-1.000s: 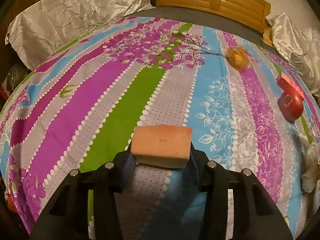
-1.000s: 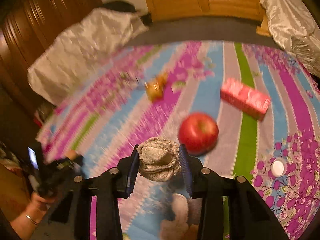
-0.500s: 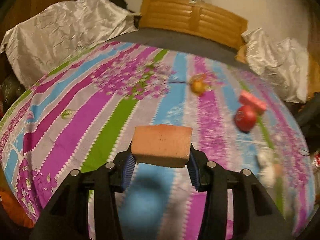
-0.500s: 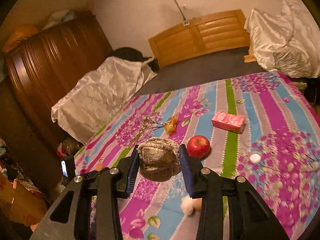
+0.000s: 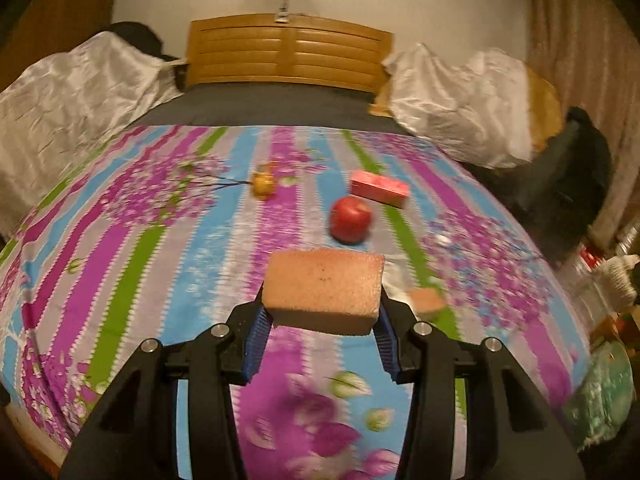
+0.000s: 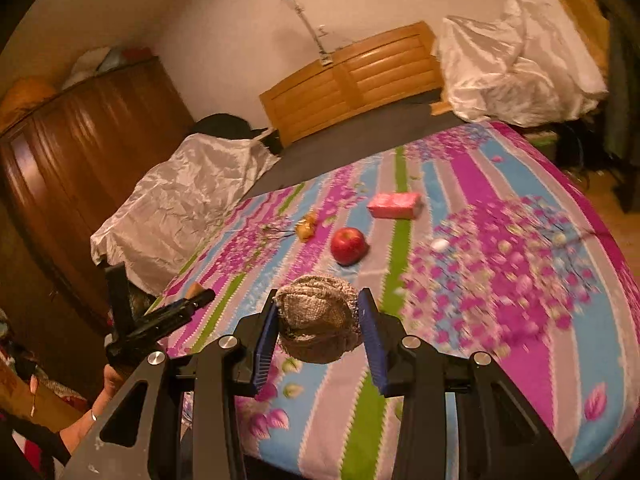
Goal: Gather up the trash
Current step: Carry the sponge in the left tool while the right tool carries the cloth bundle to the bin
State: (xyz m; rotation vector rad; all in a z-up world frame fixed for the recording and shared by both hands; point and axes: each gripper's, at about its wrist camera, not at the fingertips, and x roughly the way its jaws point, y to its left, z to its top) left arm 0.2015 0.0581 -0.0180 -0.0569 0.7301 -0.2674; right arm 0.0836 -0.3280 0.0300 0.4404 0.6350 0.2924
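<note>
Gripping an orange-pink sponge block (image 5: 323,285), the left hand-held gripper (image 5: 320,330) has its blue pads (image 5: 256,334) pressed against the block's two ends, jaws about half apart, and the block sits lifted clear above the bed's striped floral bedspread (image 5: 120,248). Over on the other side, the right hand-held gripper (image 6: 320,334) is clamped on a crumpled grey-brown cloth wad (image 6: 318,318), jaws at a similar middling spread, the bundle bulging between the pads and carried above the bedspread's near edge.

Out on the bed, a red apple (image 5: 350,219) sits near the middle, and a pink carton (image 5: 379,188) lies just beyond it, close but apart. A small yellow-orange crumpled wrapper (image 5: 263,184) rests to the apple's left, well apart from it. In the left wrist view a small orange scrap (image 5: 427,301) peeks out just beside the gripper's right finger, too blurred to name. In the right wrist view a small white round piece (image 6: 440,244) lies on the flower pattern to the right of the apple.

Looking from the right wrist camera, the left gripper shows at the lower left as a black frame with a person's hand (image 6: 114,376) beneath it. A wooden headboard (image 5: 288,50) stands at the far end of the bed, silvery covered heaps (image 5: 76,100) on either side, and a dark wooden wardrobe (image 6: 80,144) stands on the left.
</note>
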